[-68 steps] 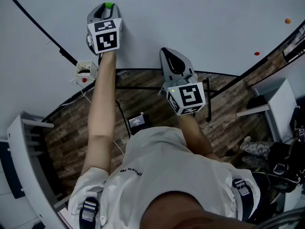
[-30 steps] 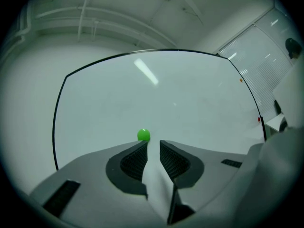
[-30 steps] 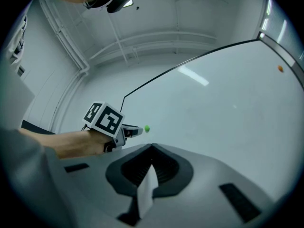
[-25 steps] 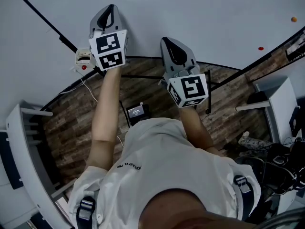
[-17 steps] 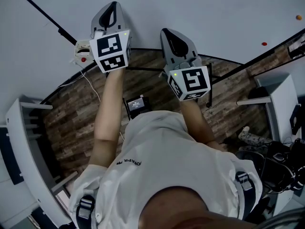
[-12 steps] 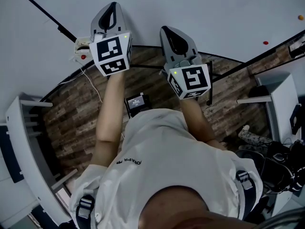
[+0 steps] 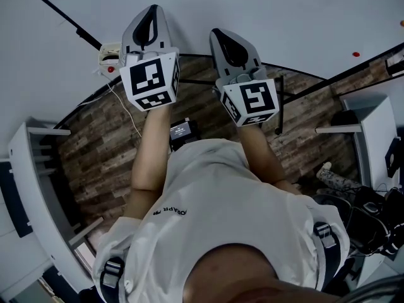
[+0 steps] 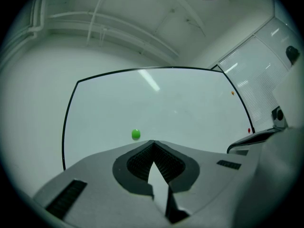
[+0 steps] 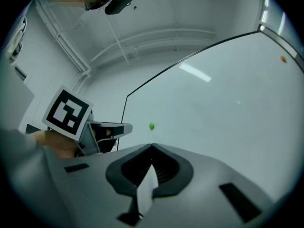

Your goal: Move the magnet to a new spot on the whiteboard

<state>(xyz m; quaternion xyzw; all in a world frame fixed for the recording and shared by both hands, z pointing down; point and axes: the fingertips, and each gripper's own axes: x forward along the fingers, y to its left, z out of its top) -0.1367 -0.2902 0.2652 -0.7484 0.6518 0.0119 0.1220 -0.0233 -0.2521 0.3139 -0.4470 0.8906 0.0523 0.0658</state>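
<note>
Head view: left gripper (image 7: 150, 10) and right gripper (image 7: 218, 33), matte grey plastic, sit lower than 2.7 s ago, off the board; magnet now out of frame.
Left gripper view: ribbed jaws pressed together, empty. Round green magnet (image 8: 136, 134) sits alone on the glossy whiteboard (image 8: 180, 103), clear of the tips.
Right gripper view: jaws likewise together, empty; magnet is a small dot, possibly domed.

A white shirt (image 7: 214, 219) with dark straps (image 7: 115, 275) is worn; the grey left gripper (image 7: 151, 11) and right gripper (image 7: 220, 34), toward twelve o'clock, are capped by black-and-white marker cubes (image 7: 153, 81).
</note>
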